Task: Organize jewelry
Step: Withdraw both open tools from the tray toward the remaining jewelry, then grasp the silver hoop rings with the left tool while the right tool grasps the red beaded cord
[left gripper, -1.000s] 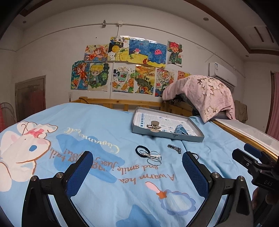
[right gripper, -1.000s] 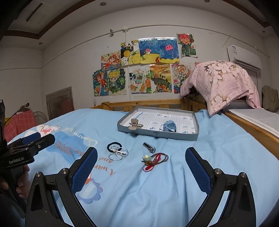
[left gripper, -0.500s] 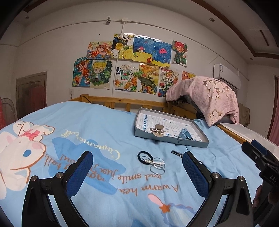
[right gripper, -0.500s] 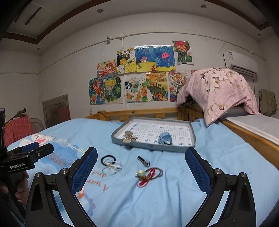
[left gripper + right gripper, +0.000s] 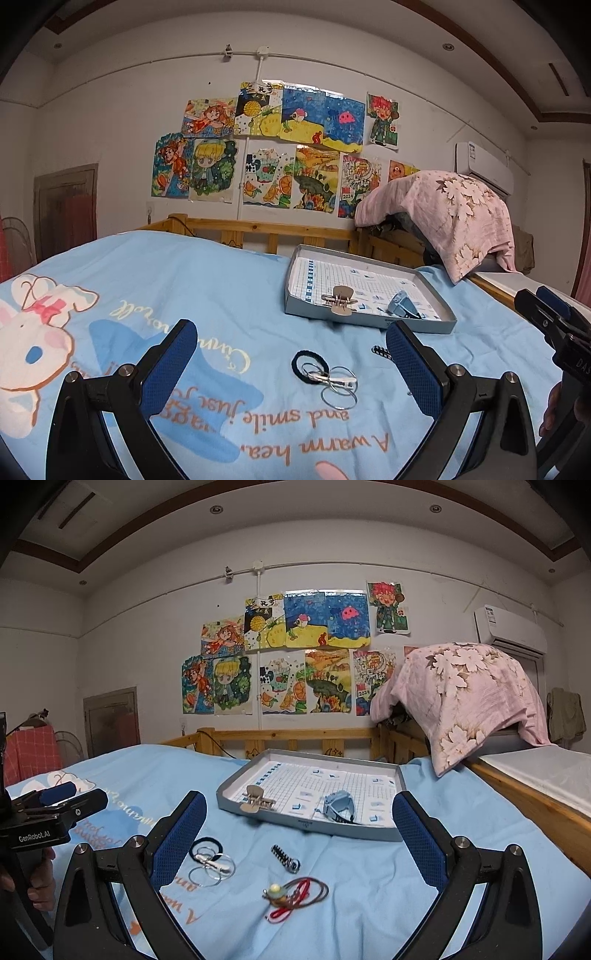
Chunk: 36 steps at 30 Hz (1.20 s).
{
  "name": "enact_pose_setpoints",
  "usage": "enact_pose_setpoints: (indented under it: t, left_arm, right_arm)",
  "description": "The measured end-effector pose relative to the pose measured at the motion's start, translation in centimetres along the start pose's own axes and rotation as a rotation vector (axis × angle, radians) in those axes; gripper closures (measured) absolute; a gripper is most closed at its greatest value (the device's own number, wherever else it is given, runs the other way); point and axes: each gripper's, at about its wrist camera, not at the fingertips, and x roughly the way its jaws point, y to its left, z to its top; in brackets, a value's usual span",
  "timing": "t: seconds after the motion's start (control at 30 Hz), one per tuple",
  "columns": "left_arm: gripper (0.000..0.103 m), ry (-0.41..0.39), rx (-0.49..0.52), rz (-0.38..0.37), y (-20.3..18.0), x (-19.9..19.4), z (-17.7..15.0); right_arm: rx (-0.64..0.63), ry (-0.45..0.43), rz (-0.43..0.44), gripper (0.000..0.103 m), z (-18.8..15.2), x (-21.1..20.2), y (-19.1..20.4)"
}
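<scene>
A grey tray (image 5: 369, 322) lined with grid paper lies on the blue bedsheet. A beige claw clip (image 5: 341, 301) rests at its front edge and a blue claw clip (image 5: 402, 306) lies inside. In front of the tray lie a black hair tie (image 5: 309, 363) with metal rings (image 5: 340, 387), a dark spiral clip (image 5: 284, 856), and a red and brown cord bracelet with a bead (image 5: 295, 895). My left gripper (image 5: 290, 328) is open above the hair tie, holding nothing. My right gripper (image 5: 299, 801) is open and empty above the bracelet and spiral clip.
A wooden bed rail (image 5: 295, 738) runs behind the tray. A pink floral quilt (image 5: 461, 701) is piled at the back right, beside a second wooden-edged bed (image 5: 535, 797). Drawings cover the wall. A person's hand (image 5: 37, 882) holds the left gripper's handle.
Both grippers have dropped lower and come closer to the loose items, which now sit between the fingers. Both stay open, and nothing on the bed has moved.
</scene>
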Motion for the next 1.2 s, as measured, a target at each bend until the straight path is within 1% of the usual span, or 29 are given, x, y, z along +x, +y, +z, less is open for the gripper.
enact_pose_setpoints:
  t: [0.17,0.3,0.43,0.57,0.63,0.67,0.7,0.73,0.77,0.83,0.9,0.93,1.1,1.2]
  left_arm:
    - [0.000,0.026,0.002,0.008,-0.2,2.3,-0.4]
    - [0.000,0.067,-0.006,0.033,-0.2,5.0,-1.0]
    - [0.000,0.165,-0.040,0.046,0.3,8.1,-1.7]
    - [0.000,0.247,-0.035,0.045,0.3,9.9,-3.1]
    - [0.000,0.271,-0.031,0.032,0.2,10.2,-3.9]
    - [0.000,0.282,-0.029,0.023,0.2,10.4,-4.2]
    - [0.000,0.293,-0.026,0.013,0.1,10.5,-4.4]
    - [0.000,0.304,-0.021,0.003,0.0,10.7,-4.6]
    - [0.000,0.314,-0.017,-0.010,-0.1,10.8,-4.9]
    - [0.006,0.326,-0.008,-0.037,-0.3,10.9,-5.2]
    - [0.018,0.353,0.010,-0.070,-0.6,11.0,-5.6]
    - [0.020,0.368,0.017,-0.083,-0.8,11.2,-5.8]
    - [0.044,0.439,0.033,-0.141,-1.3,11.9,-6.7]
    - [0.050,0.476,0.037,-0.159,-1.5,12.4,-7.1]
  right_arm:
    - [0.001,0.018,0.000,0.004,-0.1,2.2,-0.3]
    - [-0.004,0.034,-0.002,0.004,-0.5,4.2,-0.8]
    - [0.027,0.070,0.016,0.004,-0.8,6.3,-1.7]
    - [0.058,0.129,0.040,0.004,-2.0,7.9,-2.6]
    - [0.059,0.161,0.058,0.006,-2.8,8.4,-2.6]
    - [0.053,0.186,0.070,0.012,-3.4,8.7,-2.4]
    - [0.047,0.207,0.080,0.023,-3.9,8.9,-2.3]
    - [0.036,0.243,0.093,0.029,-4.6,9.2,-2.0]
    - [0.032,0.260,0.101,0.035,-4.9,9.3,-1.9]
    - [0.027,0.297,0.122,0.041,-5.9,9.6,-1.6]
    - [0.019,0.327,0.147,0.047,-6.6,9.8,-1.3]
    - [0.015,0.333,0.154,0.048,-6.7,9.8,-1.3]
    - [-0.005,0.375,0.197,0.059,-7.7,10.0,-0.7]
    - [-0.008,0.391,0.207,0.060,-8.1,10.0,-0.5]
